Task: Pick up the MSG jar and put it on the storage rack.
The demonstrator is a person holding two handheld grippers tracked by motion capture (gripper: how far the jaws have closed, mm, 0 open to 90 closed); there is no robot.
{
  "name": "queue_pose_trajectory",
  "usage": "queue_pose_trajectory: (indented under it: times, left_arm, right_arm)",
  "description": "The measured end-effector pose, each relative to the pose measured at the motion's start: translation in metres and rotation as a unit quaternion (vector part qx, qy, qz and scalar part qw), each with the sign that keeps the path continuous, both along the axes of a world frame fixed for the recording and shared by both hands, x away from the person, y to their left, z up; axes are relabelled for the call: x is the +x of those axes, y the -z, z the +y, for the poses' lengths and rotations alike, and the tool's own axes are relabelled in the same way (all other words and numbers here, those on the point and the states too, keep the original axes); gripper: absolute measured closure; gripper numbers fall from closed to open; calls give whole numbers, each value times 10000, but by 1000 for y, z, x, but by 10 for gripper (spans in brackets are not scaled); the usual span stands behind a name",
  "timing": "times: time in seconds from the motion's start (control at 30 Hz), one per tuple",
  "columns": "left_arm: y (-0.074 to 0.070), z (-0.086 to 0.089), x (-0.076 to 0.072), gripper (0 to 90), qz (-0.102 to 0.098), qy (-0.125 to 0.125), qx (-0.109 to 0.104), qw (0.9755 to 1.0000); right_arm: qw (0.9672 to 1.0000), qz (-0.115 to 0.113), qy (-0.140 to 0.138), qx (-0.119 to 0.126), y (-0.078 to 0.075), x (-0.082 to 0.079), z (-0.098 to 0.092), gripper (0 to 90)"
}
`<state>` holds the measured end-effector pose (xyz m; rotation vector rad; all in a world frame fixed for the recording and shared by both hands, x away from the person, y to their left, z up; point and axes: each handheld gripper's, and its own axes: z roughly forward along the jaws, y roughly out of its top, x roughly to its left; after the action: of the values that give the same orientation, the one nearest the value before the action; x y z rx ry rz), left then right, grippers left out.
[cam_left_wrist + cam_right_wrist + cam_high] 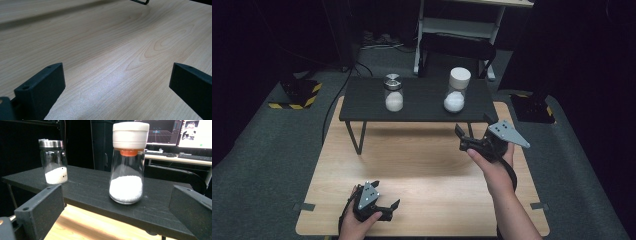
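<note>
A low black shelf [422,107] stands at the far end of the wooden desk [422,170]. On it, the white-capped jar [127,165] stands upright, straight ahead of the right hand-held gripper [473,131], whose jaws gape wide and empty. The left hand-held gripper [388,207] rests well back from the shelf, likewise open.

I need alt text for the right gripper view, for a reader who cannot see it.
A glass jar with a white lid, part full of white grains, stands on a black shelf between the open right gripper jaws. A smaller steel-lidded jar stands farther left.
</note>
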<state>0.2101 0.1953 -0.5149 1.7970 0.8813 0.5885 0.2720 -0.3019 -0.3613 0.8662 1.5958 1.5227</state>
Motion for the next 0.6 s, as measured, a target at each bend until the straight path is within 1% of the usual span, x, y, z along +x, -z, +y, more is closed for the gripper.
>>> queue_pose_trajectory:
  times: [0.1, 0.33, 0.53, 0.6]
  left_arm:
    - [0, 0, 0, 6, 2, 1, -2, 10000]
    - [0, 1, 0, 6, -23, 31, 2, 10000]
    - [0, 0, 0, 6, -20, 17, -5, 10000]
    - [1, 0, 0, 6, -15, 4, -18, 10000]
  right_arm:
    - [10000, 13, -11, -2, 4, -3, -2, 2]
    - [10000, 46, -22, -43, 18, -11, -6, 3]
    - [9999, 106, -25, 25, 36, -21, -14, 3]
    - [9999, 111, -49, -2, 42, -23, -17, 2]
